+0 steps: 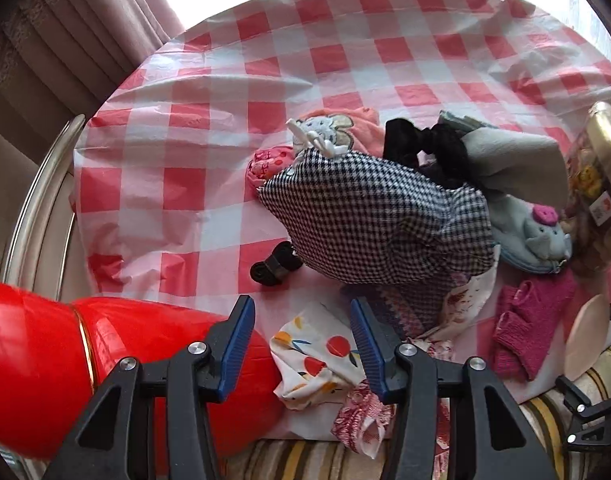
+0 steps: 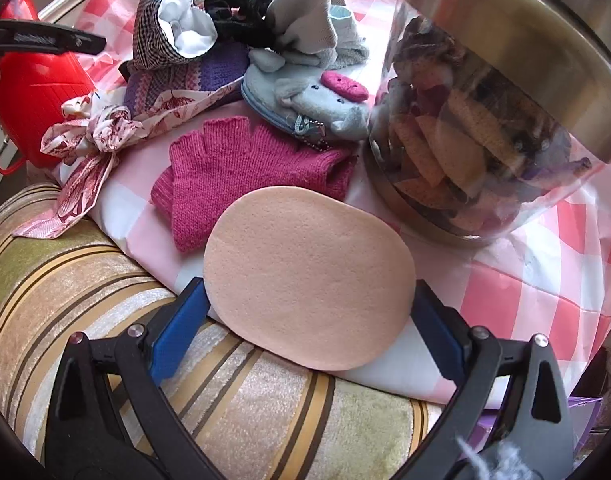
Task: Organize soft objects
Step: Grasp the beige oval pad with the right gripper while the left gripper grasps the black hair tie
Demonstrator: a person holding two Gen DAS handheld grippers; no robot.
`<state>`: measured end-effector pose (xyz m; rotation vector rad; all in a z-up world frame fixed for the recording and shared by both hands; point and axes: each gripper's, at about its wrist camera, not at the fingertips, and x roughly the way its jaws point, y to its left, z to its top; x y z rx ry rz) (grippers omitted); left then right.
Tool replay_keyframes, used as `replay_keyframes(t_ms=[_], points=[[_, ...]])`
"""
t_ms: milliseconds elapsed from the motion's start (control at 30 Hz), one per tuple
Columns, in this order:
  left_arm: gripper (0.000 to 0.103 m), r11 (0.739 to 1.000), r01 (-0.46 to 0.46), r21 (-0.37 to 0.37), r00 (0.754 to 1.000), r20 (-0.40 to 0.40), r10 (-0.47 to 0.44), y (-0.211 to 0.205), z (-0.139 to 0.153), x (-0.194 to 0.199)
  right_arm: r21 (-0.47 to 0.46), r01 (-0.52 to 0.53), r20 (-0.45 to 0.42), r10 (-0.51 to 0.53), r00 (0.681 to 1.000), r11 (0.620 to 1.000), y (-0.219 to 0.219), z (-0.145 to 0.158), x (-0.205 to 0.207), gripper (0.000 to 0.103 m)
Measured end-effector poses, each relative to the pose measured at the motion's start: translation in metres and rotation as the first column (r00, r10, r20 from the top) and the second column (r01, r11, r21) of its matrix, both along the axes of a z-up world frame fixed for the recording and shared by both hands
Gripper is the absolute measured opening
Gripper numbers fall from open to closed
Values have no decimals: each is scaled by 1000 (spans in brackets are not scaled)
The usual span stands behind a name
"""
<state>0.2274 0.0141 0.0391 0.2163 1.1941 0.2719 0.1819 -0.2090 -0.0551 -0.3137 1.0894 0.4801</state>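
Right gripper [image 2: 309,312]: jaws spread wide, one blue pad at each side edge of the peach sponge pad [image 2: 309,276]; whether the pads actually press it I cannot tell.
Left gripper [image 1: 301,344]: jaws wide apart, holding nothing, poised over the fruit-print cloth [image 1: 317,356].
Sponge location: near edge of the tabletop [image 2: 545,264], just in front of the magenta knit glove [image 2: 241,176], beside the glass jar [image 2: 485,128].
Sponge handling: thin, flat, foam-like; likely very light and compressible, bends easily. Best taken across the short width, near the close end, with light squeeze.
Sponge axis: oval, long axis running from the jaws away toward the glove, tilted slightly left; the face is turned up toward the camera.
Pile: houndstooth fabric [image 1: 369,216], black scrunchie [image 1: 425,148], blue elephant pouch [image 1: 537,240] heaped mid-tabletop, overlapping; all limp, will drape when lifted.
Red container [image 1: 105,368]: at left edge, beside the left jaws.
Risk: sponge may buckle or slip free if pinched at the rim only.
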Motion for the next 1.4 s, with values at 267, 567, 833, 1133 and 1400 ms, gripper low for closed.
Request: replay_keyframes(t_ms=[267,567,833,1133,1400], points=[[47,997,-55,52,985,-159,62,16,-40,42,44,2,16,-3,1000,999,-13,14,3,99],[45,975,-220,4,967,-128,219,45,-61,60,72,2,14,-3,1000,997,-22,23,2,99],[40,972,-235,3,967,-102,234,54,-72,70,73,2,3,-3,1000,997,-15,15,3,99],[16,987,-161,-25,980,-121,157,31,-59,75,69,3,3,-4,1000,998,-14,14,2,99],[39,986,-157,60,978,-127,164,25,-69,87,67,3,1,-3,1000,998,-11,13,2,99]])
